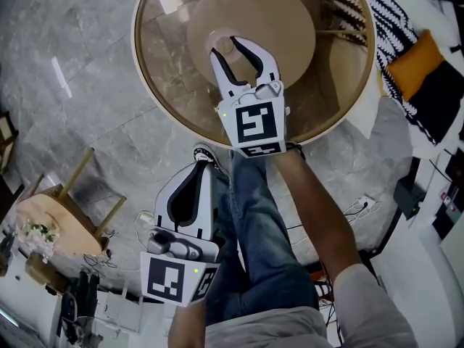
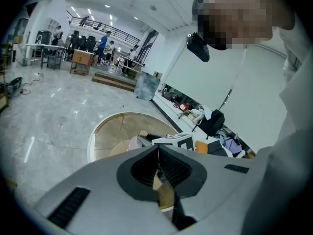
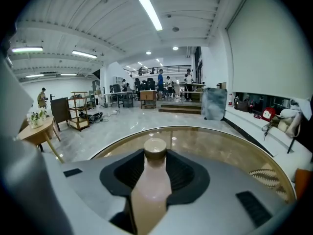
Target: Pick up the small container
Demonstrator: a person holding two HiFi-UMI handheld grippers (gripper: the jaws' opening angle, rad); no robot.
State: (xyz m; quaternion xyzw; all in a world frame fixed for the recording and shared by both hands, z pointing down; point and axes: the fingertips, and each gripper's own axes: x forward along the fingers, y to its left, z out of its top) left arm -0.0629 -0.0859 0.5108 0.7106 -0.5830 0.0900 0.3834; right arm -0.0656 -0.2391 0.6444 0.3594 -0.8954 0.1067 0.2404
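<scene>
Count: one small container (image 3: 150, 185) between right gripper (image 1: 230, 46) jaws, one table (image 1: 165, 67).

**Legend.** No words, numbers, brand names or signs are legible in any view. The only printed marks are black-and-white coded squares, which carry no readable characters.

- (a) Head view: a square marker (image 1: 256, 124) sits on the right gripper (image 1: 233, 48), toward 12 o'clock from the frame's centre.
- (b) Head view: a second square marker (image 1: 165, 279) sits on the left gripper (image 1: 205, 159), toward 7 o'clock from the centre.
- (c) Left gripper view: a third square marker (image 2: 180, 141) shows only in part on the right gripper, just past the jaws at 12 o'clock.

Print on the distant furnishings is too small to read.
</scene>
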